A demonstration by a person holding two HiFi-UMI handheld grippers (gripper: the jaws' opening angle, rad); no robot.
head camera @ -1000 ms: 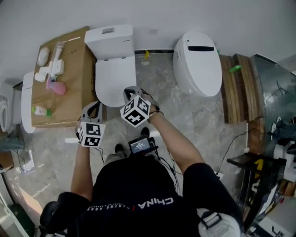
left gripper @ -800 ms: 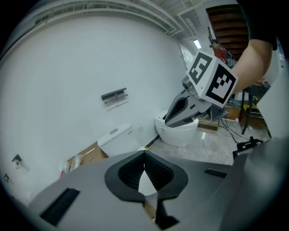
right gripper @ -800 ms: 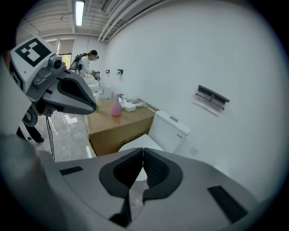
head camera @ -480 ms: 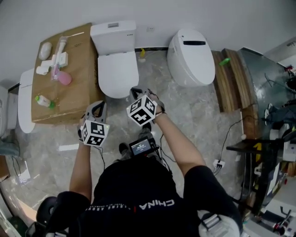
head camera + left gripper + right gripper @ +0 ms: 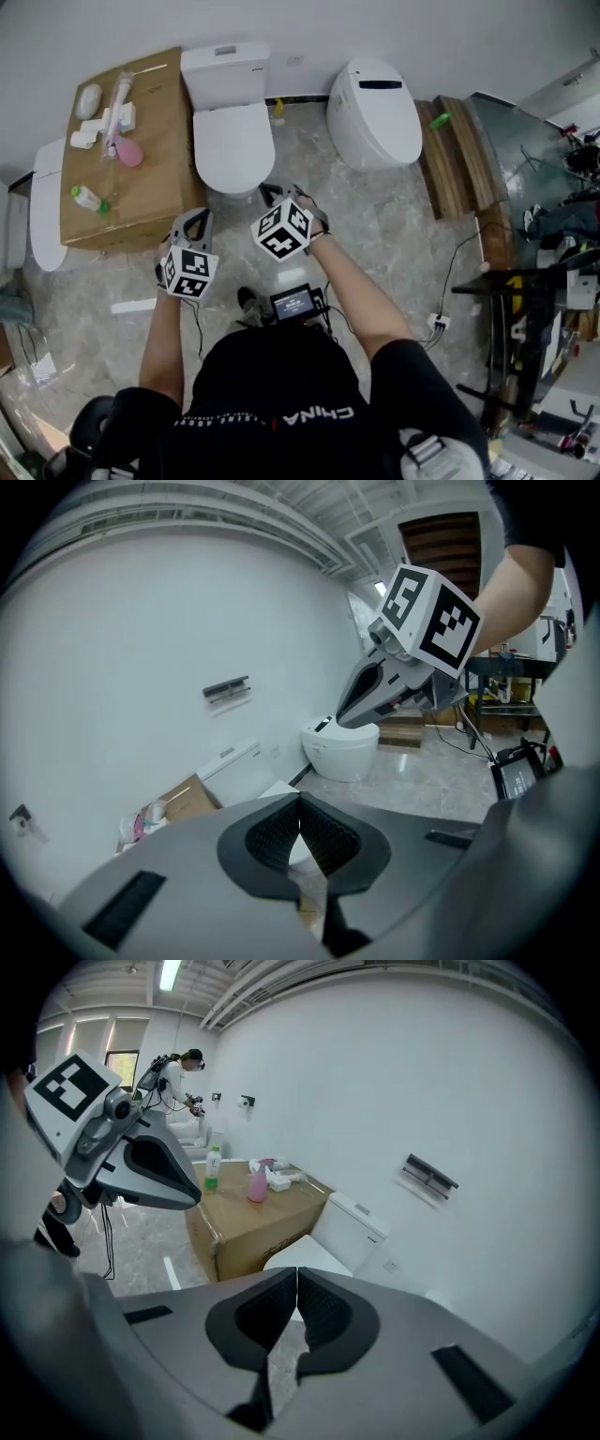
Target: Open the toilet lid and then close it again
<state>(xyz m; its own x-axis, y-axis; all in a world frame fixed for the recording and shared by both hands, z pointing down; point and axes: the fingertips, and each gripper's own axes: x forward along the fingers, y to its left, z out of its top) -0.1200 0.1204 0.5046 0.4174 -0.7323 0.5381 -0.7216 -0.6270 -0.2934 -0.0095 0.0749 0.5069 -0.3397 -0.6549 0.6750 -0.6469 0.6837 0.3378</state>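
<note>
The white toilet (image 5: 232, 131) stands against the wall with its lid (image 5: 233, 139) down flat; its tank (image 5: 225, 64) is behind. Both grippers hover over the floor in front of the bowl, apart from it. My left gripper (image 5: 191, 225) is shut and empty, left of the bowl's front. My right gripper (image 5: 274, 195) is shut and empty, just in front of the bowl's rim. In the left gripper view the shut jaws (image 5: 300, 803) point toward the toilet (image 5: 246, 771). From the right gripper (image 5: 296, 1274) the closed lid (image 5: 298, 1254) and tank (image 5: 352, 1228) lie ahead.
A cardboard box (image 5: 131, 183) with bottles and a pink bottle (image 5: 130, 154) stands left of the toilet. A second white toilet (image 5: 375, 112) sits to the right, with wooden planks (image 5: 455, 159) beyond it. Cables and a black stand (image 5: 511, 300) are at the right. A person (image 5: 173, 1077) stands far off.
Both grippers have drawn back from the toilet toward my body; the right one was over the lid's front edge and now hangs over the floor. The lid stays down.
</note>
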